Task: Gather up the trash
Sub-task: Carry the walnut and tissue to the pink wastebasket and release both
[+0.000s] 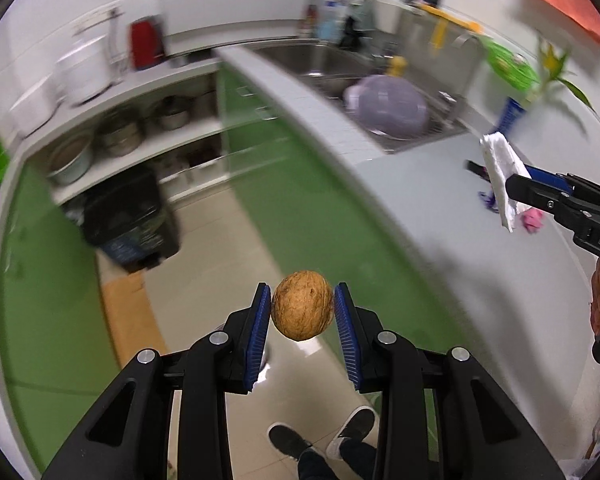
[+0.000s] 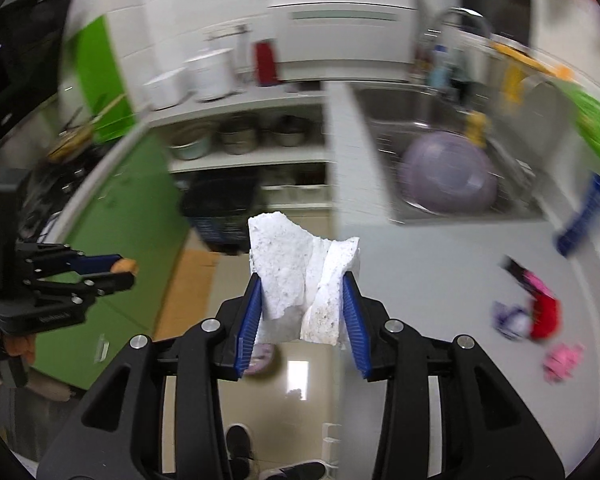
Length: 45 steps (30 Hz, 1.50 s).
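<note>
My left gripper (image 1: 302, 300) is shut on a brown walnut (image 1: 302, 305) and holds it in the air above the kitchen floor. It also shows in the right wrist view (image 2: 118, 272), at the left. My right gripper (image 2: 303, 292) is shut on a crumpled white paper towel (image 2: 296, 276) and holds it above the counter's edge. It also shows in the left wrist view (image 1: 512, 184) with the paper towel (image 1: 502, 176). A black trash bin (image 1: 130, 220) stands on the floor under the shelves, also in the right wrist view (image 2: 220, 208).
Small pink, red and purple wrappers (image 2: 536, 312) lie on the grey counter (image 2: 440, 280). A steel sink (image 1: 332, 68) holds a purple bowl (image 1: 388, 108). Pots (image 1: 120, 132) sit on open shelves. Green cabinet fronts (image 1: 300, 184) line the aisle. My shoes (image 1: 320, 436) show below.
</note>
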Each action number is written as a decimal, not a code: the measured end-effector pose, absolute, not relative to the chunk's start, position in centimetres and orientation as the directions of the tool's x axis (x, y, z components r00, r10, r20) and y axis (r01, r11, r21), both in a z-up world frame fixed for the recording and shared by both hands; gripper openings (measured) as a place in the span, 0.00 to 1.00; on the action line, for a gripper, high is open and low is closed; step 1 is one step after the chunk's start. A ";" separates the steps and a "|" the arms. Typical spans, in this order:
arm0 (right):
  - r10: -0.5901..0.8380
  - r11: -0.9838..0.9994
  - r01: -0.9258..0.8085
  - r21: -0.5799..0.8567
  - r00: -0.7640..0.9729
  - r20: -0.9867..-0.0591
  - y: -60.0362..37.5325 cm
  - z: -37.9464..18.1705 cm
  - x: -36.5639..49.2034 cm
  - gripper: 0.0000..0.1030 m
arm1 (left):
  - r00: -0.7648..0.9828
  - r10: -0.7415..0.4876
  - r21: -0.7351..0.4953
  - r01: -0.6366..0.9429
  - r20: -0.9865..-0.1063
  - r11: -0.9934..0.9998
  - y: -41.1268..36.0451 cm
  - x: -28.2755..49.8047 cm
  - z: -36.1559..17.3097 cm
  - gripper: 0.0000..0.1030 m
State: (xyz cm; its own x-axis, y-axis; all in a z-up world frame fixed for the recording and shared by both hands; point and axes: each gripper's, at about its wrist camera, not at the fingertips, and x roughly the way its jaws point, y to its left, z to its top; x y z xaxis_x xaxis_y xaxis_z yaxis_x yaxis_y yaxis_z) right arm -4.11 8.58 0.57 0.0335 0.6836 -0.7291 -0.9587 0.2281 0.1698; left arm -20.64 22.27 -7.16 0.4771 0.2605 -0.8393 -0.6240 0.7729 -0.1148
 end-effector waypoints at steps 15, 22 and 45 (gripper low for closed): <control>0.623 0.056 -0.981 0.185 -0.110 -0.775 20.6 -14.3 -16.9 0.40 | 0.434 0.233 -0.206 -0.751 -0.870 0.627 31.4 -28.2 -24.7 0.32; 0.594 0.081 -0.982 0.170 -0.089 -0.800 22.3 -28.2 -17.5 0.40 | 0.463 0.194 -0.266 -0.751 -0.865 0.604 34.6 -27.4 -39.9 0.32; 0.458 -0.087 -0.975 0.206 -0.223 -0.861 27.8 -44.7 -23.5 0.45 | 0.437 0.333 -0.290 -0.865 -0.835 0.410 38.3 -34.5 -47.4 0.95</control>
